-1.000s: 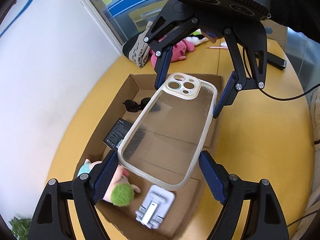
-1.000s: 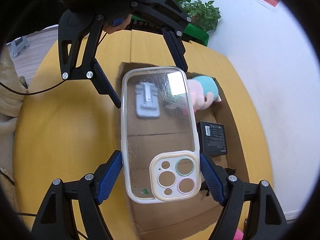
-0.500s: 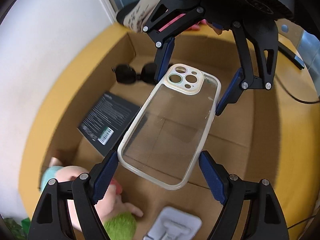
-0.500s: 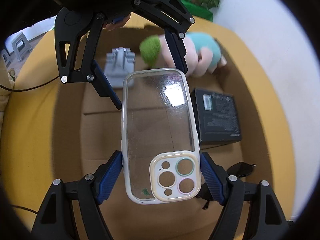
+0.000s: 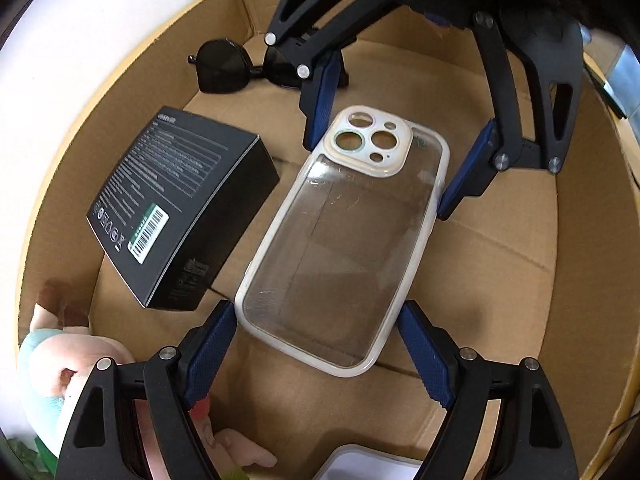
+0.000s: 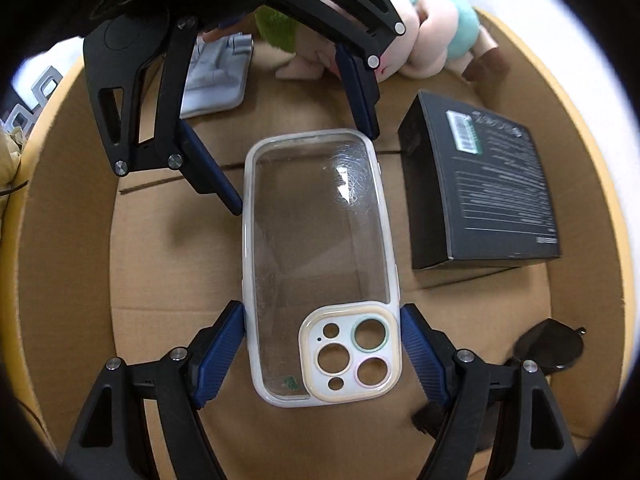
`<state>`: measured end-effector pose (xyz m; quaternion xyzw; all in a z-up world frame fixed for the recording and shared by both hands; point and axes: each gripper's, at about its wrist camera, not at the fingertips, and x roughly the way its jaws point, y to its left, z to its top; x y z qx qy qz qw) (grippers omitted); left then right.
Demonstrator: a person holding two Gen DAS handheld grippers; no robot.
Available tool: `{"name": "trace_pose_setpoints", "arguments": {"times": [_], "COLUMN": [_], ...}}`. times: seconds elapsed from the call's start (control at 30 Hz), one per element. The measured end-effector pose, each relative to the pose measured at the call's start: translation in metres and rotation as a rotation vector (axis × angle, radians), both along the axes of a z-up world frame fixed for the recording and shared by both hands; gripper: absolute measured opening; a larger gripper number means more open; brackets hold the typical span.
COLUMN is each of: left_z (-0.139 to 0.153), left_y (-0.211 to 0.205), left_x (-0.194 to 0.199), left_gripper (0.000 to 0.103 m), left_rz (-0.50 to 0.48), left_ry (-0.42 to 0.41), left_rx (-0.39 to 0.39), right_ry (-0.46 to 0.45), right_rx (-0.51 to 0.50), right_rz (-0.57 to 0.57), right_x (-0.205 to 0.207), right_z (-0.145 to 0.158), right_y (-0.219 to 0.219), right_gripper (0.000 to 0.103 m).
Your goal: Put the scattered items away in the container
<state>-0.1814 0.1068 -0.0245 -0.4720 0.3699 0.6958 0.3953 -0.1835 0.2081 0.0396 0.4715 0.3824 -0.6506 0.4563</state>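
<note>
Bare cardboard box floor (image 5: 500, 280) lies open on one side of the clear phone case (image 5: 340, 240) — the other side is crowded by the black printed carton (image 5: 180, 208), with dark sunglasses (image 5: 224, 66) and pink plush toy (image 6: 420, 40) at opposite ends.

Yellow table (image 6: 16, 200) carries open cardboard box (image 5: 580, 240).

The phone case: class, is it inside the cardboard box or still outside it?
Inside. The phone case sits between the box walls, held at both ends by the left gripper and right gripper.
</note>
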Motion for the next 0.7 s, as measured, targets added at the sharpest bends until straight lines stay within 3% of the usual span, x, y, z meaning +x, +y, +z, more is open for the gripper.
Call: {"name": "trace_pose_setpoints", "arguments": {"times": [0.2, 0.3, 0.47, 0.57, 0.7], "left_z": [0.002, 0.012, 0.073, 0.112, 0.138], "left_y": [-0.001, -0.006, -0.037, -0.066, -0.097], "left_x": [0.006, 0.013, 0.033, 0.067, 0.112], "left_gripper": [0.087, 0.087, 0.087, 0.095, 0.103], "left_rz": [0.000, 0.029, 0.220, 0.358, 0.538], "left_ry": [0.007, 0.049, 0.217, 0.339, 0.444], "left_rx": [0.014, 0.049, 0.192, 0.291, 0.437], "right_ry": [-0.001, 0.028, 0.121, 0.225, 0.331], "right_rx": [0.028, 0.030, -0.040, -0.117, -0.201], "right_rz": [-0.022, -0.060, -0.172, -0.303, -0.524], "right_x": [0.012, 0.022, 0.053, 0.092, 0.123], "right_z": [0.005, 0.017, 0.061, 0.097, 0.120], "right_y": [-0.004, -0.004, 0.009, 0.018, 0.017], "right_gripper": [0.080, 0.080, 0.080, 0.080, 0.080]}}
